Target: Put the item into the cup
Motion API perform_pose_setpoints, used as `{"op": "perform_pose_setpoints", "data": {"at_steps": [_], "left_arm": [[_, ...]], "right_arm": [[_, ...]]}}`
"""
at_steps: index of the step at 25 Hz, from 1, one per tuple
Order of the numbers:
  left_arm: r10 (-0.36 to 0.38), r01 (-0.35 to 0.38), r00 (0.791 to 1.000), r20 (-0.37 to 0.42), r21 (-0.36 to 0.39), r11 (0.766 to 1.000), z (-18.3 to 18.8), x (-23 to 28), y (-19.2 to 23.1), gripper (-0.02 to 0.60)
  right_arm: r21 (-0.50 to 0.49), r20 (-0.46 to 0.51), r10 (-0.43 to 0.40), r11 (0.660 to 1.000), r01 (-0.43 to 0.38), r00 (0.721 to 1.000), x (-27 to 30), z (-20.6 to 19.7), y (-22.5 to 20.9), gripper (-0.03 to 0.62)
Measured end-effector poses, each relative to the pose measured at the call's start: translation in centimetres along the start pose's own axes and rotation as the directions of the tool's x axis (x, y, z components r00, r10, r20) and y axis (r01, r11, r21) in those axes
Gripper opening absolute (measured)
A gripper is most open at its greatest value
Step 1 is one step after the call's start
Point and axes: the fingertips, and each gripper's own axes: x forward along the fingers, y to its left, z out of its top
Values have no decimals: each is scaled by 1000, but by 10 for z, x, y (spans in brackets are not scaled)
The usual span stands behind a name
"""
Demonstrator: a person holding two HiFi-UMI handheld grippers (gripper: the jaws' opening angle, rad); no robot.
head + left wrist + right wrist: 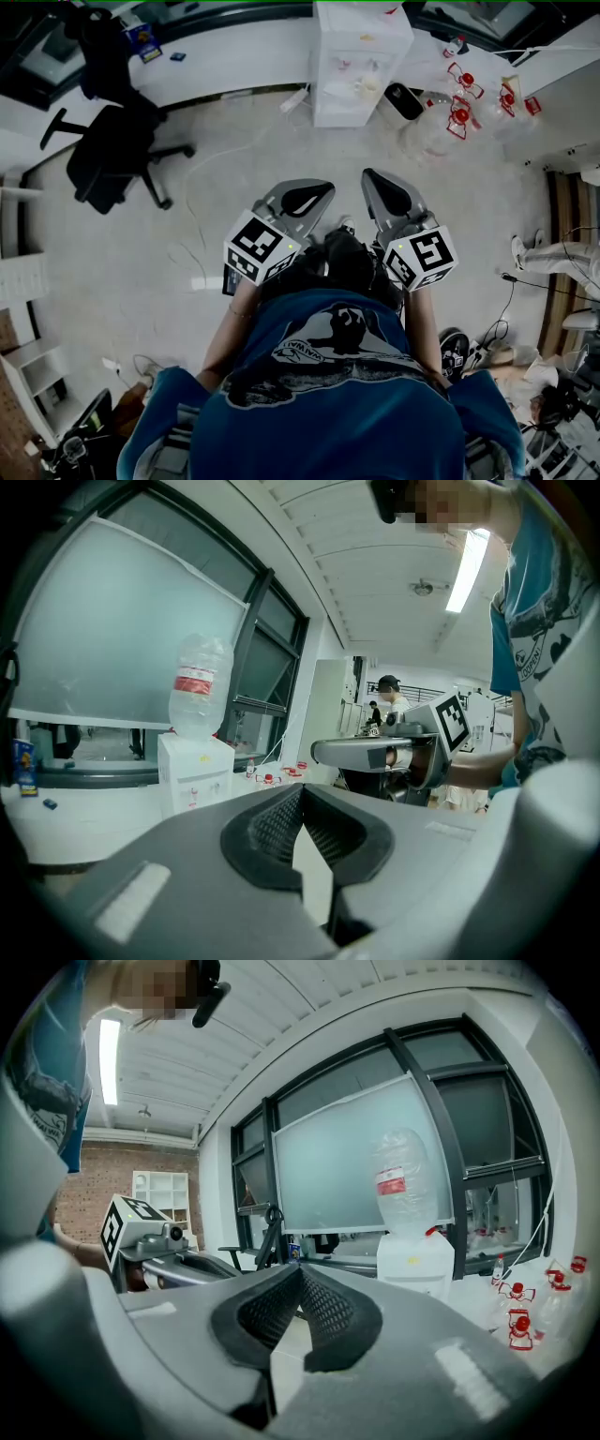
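I hold both grippers up in front of my chest, side by side and pointing forward over the floor. In the head view the left gripper [306, 198] and the right gripper [388, 191] each show a marker cube behind them. The left gripper [300, 789] has its dark ribbed pads meeting at the tips with nothing between them. The right gripper [300, 1269] is shut the same way, also with nothing held. Each gripper view shows the other gripper off to the side. No cup and no item to put in it shows in any view.
A white water dispenser [361, 56] with a large bottle [199, 688] stands ahead by the window wall. Small red-capped bottles [464, 101] lie on the floor to its right. A black office chair [112, 155] stands at the left, and another person's legs [562, 255] at the right.
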Motion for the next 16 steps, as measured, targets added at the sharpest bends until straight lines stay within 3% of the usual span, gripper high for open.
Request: {"op": "perform_pose_setpoints", "data": {"at_steps": [16], "left_arm": [[-15,15,1000,-1,25,1000,1,9,-10,11]], "right_arm": [[1,15,-1,1000,1,1000,-7,-2,-5,2]]}}
